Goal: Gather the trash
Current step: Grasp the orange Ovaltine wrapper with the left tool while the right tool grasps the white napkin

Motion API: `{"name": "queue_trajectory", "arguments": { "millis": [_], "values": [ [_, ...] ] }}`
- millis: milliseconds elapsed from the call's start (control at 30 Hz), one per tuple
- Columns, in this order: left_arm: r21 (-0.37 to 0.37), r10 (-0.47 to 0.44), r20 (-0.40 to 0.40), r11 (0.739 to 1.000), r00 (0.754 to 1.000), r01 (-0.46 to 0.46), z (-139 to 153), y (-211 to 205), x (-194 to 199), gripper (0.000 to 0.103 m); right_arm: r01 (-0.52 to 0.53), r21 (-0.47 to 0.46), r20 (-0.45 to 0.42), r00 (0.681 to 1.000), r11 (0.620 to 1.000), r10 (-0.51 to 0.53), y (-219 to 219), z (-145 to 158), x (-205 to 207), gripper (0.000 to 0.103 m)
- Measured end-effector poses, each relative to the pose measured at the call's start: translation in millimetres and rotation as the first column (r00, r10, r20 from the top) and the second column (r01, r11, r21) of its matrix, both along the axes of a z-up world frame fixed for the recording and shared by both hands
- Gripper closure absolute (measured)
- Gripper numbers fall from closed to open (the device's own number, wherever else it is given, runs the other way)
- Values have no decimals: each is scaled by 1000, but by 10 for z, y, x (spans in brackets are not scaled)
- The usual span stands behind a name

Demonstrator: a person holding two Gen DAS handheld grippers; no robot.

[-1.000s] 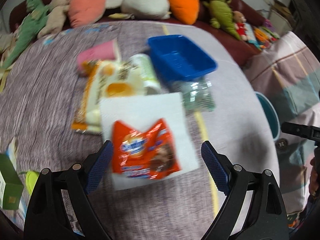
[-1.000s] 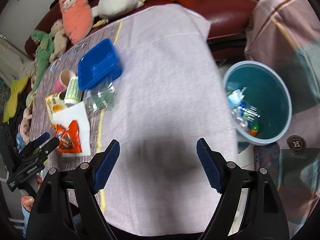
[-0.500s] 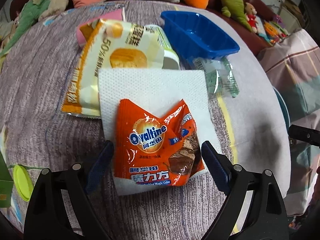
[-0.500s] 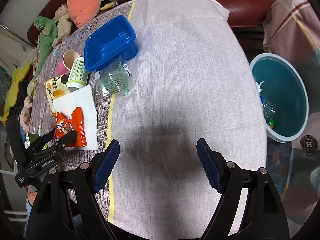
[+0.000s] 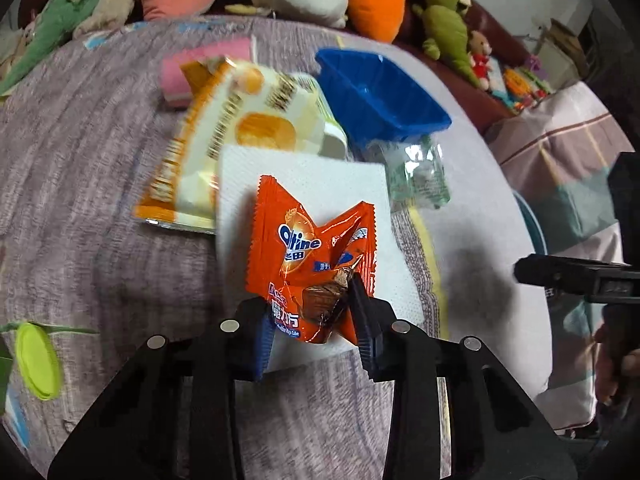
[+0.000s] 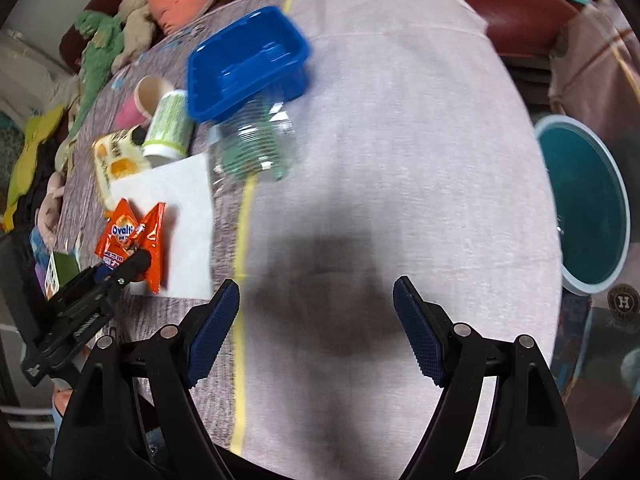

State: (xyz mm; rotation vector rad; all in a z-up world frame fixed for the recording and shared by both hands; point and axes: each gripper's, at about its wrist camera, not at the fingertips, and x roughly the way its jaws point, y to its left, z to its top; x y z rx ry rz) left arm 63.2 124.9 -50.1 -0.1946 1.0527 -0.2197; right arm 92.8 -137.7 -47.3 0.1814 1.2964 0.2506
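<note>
The left gripper [image 5: 312, 328] has just been closing its jaws, and they now pinch the near end of the orange Ovaltine wrapper [image 5: 310, 256], which crumples between the blue pads. The wrapper lies on a white paper napkin [image 5: 304, 176] spread flat on the desk [image 5: 80, 200], which is covered by a cloth with a purple-grey streaked part and a plain pale part divided by a yellow stripe.

Beyond the napkin, and partly under its far edge, lies a cream and orange snack bag [image 5: 224, 128]. Behind that bag a pink paper cup [image 5: 204, 60] lies on its side. A green and white cylindrical container [image 6: 168, 124] lies beside the cup, touching the snack bag. A blue plastic tray [image 5: 380, 96] stands to the right of these items. A crushed clear plastic bottle [image 5: 420, 176] rests against the near side of the tray. A lime-green lid [image 5: 36, 360] lies at the left edge of the left wrist view.

The right gripper [image 6: 316, 328] hangs over the bare pale part of the cloth. Its jaws stand wide apart with nothing between them. A dark shadow falls on the cloth below it.

A teal bin [image 6: 584, 204] with a pale rim stands off the right edge of the desk, lower than the desk top. In the right wrist view its contents cannot be made out.

Plush toys [image 5: 372, 4] line a dark red sofa [image 6: 520, 20] behind the desk, among them an orange carrot and green dinosaurs.
</note>
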Motion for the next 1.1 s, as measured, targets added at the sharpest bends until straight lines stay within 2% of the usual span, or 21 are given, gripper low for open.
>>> {"name": "queue_trajectory", "arguments": {
  "millis": [167,333,533,733,867,900,1000,1067,1100],
  "values": [
    [-27,53,28,998,998,-52,104,345,-92,68,-85,-10,2,996,996,85,406,-11,6,27],
    [-63,124,24,991,992,-122,66,712,-124,68,-183,-22,-4,983,983,183,907,-103,22,27],
    [-94,149,18,985,989,-147,9,958,-127,68,-274,-51,5,962,960,274,1428,-257,106,27],
    [-110,156,-2,982,988,-155,-75,1085,-84,68,-287,-103,23,956,952,291,1642,-412,229,27],
    [-117,160,-9,980,987,-160,-101,1104,-72,68,-311,-177,68,943,934,327,1723,-439,177,29],
    [-120,161,-10,980,987,-161,-104,1103,-74,68,-319,-201,78,937,926,340,1749,-442,152,31],
    [-121,161,-10,979,987,-161,-94,1079,-87,68,-335,-233,106,924,913,367,1748,-415,71,50],
    [-119,156,-7,981,988,-155,-71,1033,-110,68,-343,-203,105,923,917,369,1691,-377,44,86],
    [-117,152,-5,981,988,-152,-54,1012,-122,68,-345,-185,98,925,920,367,1653,-365,35,88]
  ]
}}
